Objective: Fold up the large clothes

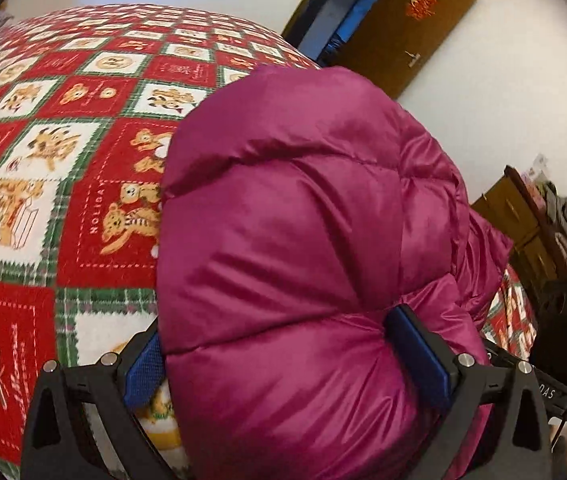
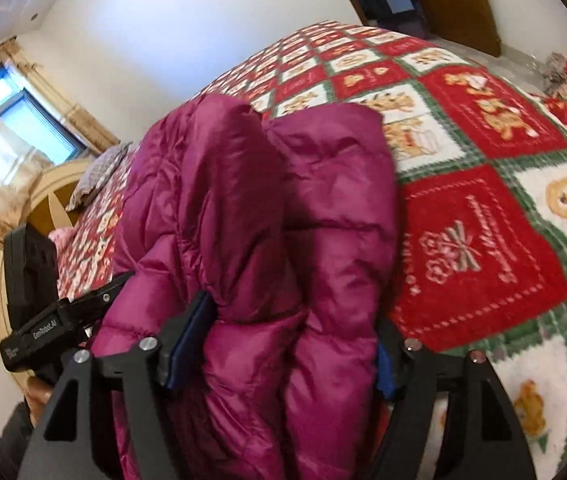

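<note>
A magenta puffer jacket (image 1: 303, 240) lies bunched on the bed, filling the middle of both wrist views. My left gripper (image 1: 283, 360) stands wide, its jaws on either side of a thick fold; the right blue pad (image 1: 419, 348) dents the fabric, while the left pad's face shows beside the jacket's edge. My right gripper (image 2: 287, 352) also stands wide, with doubled-up jacket (image 2: 263, 220) bulging between its jaws. The fabric touches both pads but is not squeezed flat. Each view shows the other gripper's black body (image 1: 563, 320) (image 2: 31, 280) close alongside.
The bed is covered by a red, white and green holiday blanket (image 1: 63, 160) (image 2: 483, 220). A brown door (image 1: 403, 28) stands open beyond it and a wooden cabinet (image 1: 523, 232) to the right. Headboard (image 2: 43, 208), pillow (image 2: 99, 172) and window (image 2: 23, 116) lie left. A hand (image 2: 39, 396) holds the left gripper.
</note>
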Demonstrator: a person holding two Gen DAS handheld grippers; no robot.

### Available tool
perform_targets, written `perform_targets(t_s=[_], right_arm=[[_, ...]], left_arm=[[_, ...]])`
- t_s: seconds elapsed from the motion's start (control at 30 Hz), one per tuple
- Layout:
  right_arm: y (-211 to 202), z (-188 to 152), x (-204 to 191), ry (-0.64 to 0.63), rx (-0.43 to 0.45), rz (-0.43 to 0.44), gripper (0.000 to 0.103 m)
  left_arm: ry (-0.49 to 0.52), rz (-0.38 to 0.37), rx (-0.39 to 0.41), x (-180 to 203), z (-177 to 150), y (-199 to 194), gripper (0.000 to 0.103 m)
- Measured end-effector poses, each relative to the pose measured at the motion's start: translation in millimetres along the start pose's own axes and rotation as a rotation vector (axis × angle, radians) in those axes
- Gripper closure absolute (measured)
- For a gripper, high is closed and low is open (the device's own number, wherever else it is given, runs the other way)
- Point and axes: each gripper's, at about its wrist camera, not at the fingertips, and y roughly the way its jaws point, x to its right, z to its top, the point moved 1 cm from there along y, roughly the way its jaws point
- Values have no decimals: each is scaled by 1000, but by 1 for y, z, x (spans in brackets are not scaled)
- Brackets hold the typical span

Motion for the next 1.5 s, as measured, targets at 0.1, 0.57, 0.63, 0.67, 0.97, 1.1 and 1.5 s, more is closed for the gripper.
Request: perform_targets(t_s=[0.1,0.57,0.63,0.67,0.97,1.1,1.5], right_arm=[[4,0,-7,-26,-10,-34,34],[-48,-61,-42,66,-2,62,75],[-62,-65,-46,72,23,69,75],[-74,-65,-47,77,43,72,76],[-186,-46,-32,38,240,-39,76],[-219,-38,9,73,277,-139,76],[-212,-54,137,307,235,-264,75]], left_arm=[[16,0,1,-1,0,1,1],[29,-78,22,12,-38,-60,35],[39,-98,24,23,-40,-66,36],[48,-109,26,30,-40,-70,36],[188,-239,52,144,-17,-72,36],[246,-220,14,202,-17,-40,36],[395,-13,-81,273,-57,51,34]])
